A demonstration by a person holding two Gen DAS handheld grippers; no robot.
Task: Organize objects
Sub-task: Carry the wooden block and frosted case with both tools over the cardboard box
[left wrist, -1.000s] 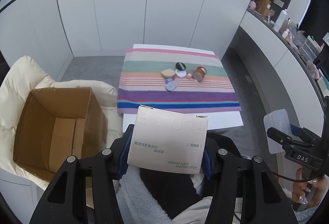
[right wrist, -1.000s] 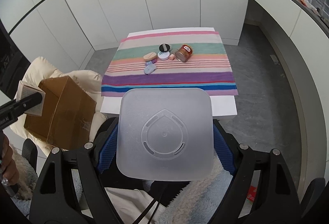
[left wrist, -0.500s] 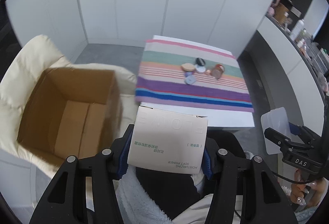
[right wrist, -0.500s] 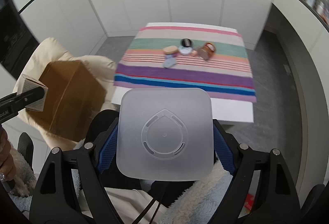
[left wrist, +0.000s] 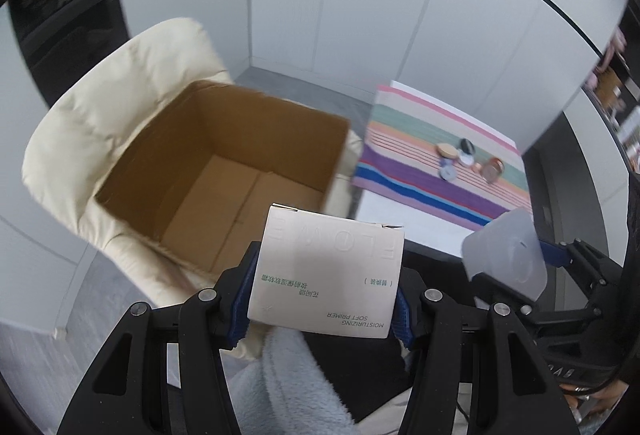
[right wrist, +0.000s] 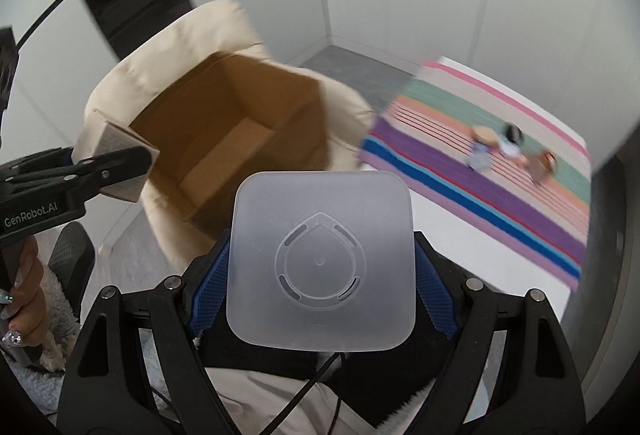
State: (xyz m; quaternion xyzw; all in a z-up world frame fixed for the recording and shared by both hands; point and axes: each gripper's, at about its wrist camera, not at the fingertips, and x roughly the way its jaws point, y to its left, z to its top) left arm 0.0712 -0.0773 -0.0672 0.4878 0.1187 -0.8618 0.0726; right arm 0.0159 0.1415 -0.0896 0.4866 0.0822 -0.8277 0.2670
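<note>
My left gripper [left wrist: 322, 283] is shut on a beige primer carton [left wrist: 326, 271], held just before the near rim of an open brown cardboard box [left wrist: 224, 171]. In the right wrist view that carton [right wrist: 120, 159] hangs at the box's left side. My right gripper [right wrist: 320, 267] is shut on a frosted square plastic lid [right wrist: 320, 259], close to the near right corner of the cardboard box [right wrist: 236, 139]. The same lid [left wrist: 506, 255] appears at the right in the left wrist view. The box's inside looks bare.
The box rests on a cream padded chair [left wrist: 112, 107]. To the right, a white table with a striped cloth [left wrist: 420, 163] carries several small cosmetics [left wrist: 460, 155] and a brown jar [left wrist: 492, 171]. White wall panels stand behind. A person's fleece sleeve [left wrist: 288, 383] and hand [right wrist: 24, 287] show low.
Both grippers have swung left from the striped table toward the cardboard box, each rolling as it went. The box now fills the middle of both views; both grips are unchanged.
</note>
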